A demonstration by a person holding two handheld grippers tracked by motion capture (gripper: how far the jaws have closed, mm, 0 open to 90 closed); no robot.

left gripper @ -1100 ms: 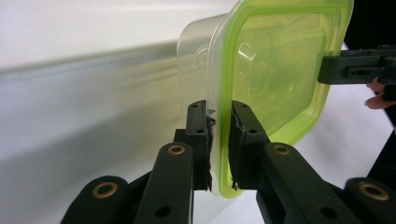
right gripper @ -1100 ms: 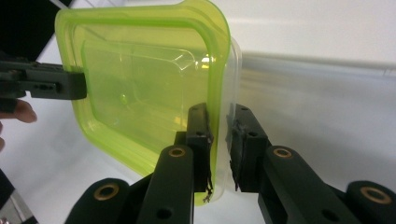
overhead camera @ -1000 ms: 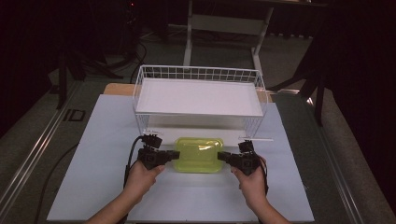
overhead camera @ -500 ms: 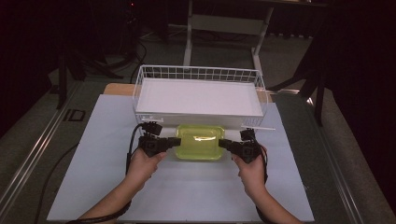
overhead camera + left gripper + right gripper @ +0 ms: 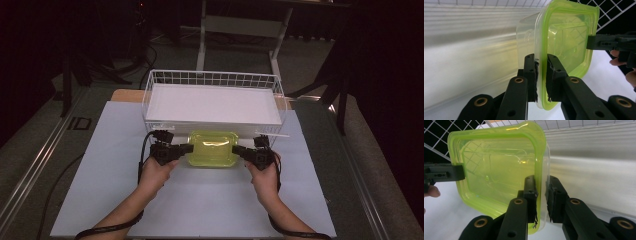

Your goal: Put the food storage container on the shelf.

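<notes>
A clear plastic container with a yellow-green lid (image 5: 212,147) hangs between my two grippers, just in front of the wire basket (image 5: 215,76). My left gripper (image 5: 187,148) is shut on the lid's left rim, and my right gripper (image 5: 236,149) is shut on the right rim. In the left gripper view the jaws (image 5: 541,58) pinch the edge of the container (image 5: 566,37), with the other gripper (image 5: 599,42) clamped on its far side. In the right gripper view the jaws (image 5: 541,180) grip the container's (image 5: 499,170) rim, and the left gripper (image 5: 451,173) holds the opposite edge.
The white wire basket holds a flat white panel (image 5: 212,102) and stands at the back of the pale sheet (image 5: 100,165) covering the table. A desk frame (image 5: 240,25) stands behind it on the dark floor. Metal rails (image 5: 35,165) run along the table's sides.
Both hands have carried the container away from the person, toward the basket's front wall. The grip on both rims is unchanged.
</notes>
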